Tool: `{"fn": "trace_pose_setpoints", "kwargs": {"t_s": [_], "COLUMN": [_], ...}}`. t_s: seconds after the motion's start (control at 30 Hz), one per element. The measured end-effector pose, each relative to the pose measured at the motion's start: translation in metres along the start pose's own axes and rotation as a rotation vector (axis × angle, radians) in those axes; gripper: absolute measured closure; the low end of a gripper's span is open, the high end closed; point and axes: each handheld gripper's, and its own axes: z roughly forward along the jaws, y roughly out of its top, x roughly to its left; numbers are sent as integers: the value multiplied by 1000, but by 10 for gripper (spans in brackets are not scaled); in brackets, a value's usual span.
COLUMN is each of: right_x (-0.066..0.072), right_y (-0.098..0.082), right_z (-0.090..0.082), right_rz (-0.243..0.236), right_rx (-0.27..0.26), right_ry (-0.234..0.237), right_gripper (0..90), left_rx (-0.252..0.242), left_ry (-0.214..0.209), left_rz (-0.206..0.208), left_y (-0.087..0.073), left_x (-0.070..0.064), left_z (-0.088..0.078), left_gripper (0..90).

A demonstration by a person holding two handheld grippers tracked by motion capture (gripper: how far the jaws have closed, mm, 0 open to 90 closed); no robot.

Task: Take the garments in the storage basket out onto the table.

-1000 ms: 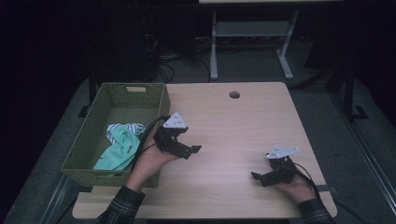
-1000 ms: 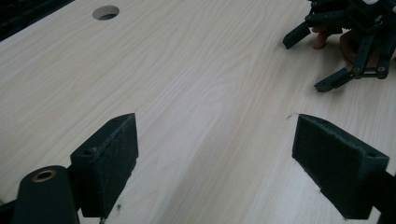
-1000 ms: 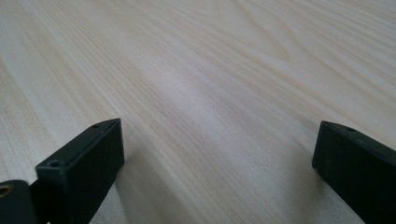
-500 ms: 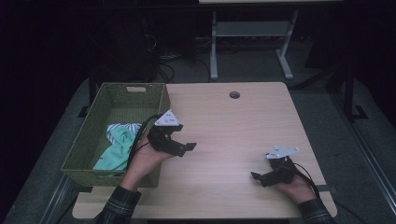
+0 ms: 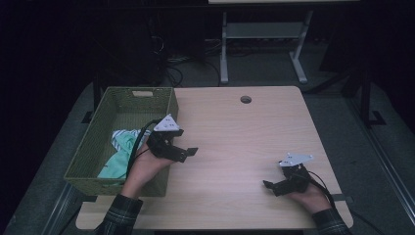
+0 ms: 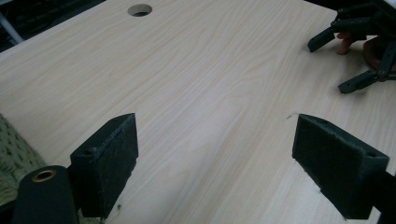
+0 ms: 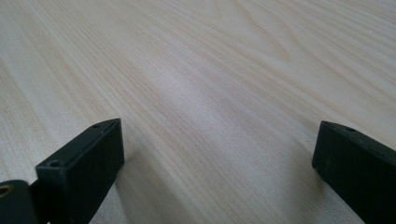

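Now | left hand-held gripper (image 5: 188, 152): pulled slightly back toward basket (image 5: 93, 147), jaws wide apart, empty | right hand-held gripper (image 5: 270, 186): unmoved on desk (image 5: 235, 142), jaws wide, empty | cloth (image 5: 117, 152) lies in basket | likely a fresh reach for cloth

Both grippers (image 5: 188, 152) (image 5: 268, 186) were black, each topped by a grey three-cornered plate and trailing a black cable; the sleeves (image 5: 120, 215) were dark plaid.
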Motion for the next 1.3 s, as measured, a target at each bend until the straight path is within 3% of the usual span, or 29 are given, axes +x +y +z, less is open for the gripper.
{"fn": "trace_pose_setpoints", "kwargs": {"t_s": [0.4,1.3], "right_x": [0,0], "right_y": [0,0], "right_z": [0,0], "right_rz": [0,0], "right_rx": [0,1], "right_ry": [0,0], "right_gripper": [20,20], "left_rx": [-37,-42], "left_ry": [19,83], "left_rz": [-19,-81], "left_y": [-7,-27], "left_x": [12,42], "left_z": [-8,-28], "left_gripper": [138,139]}}
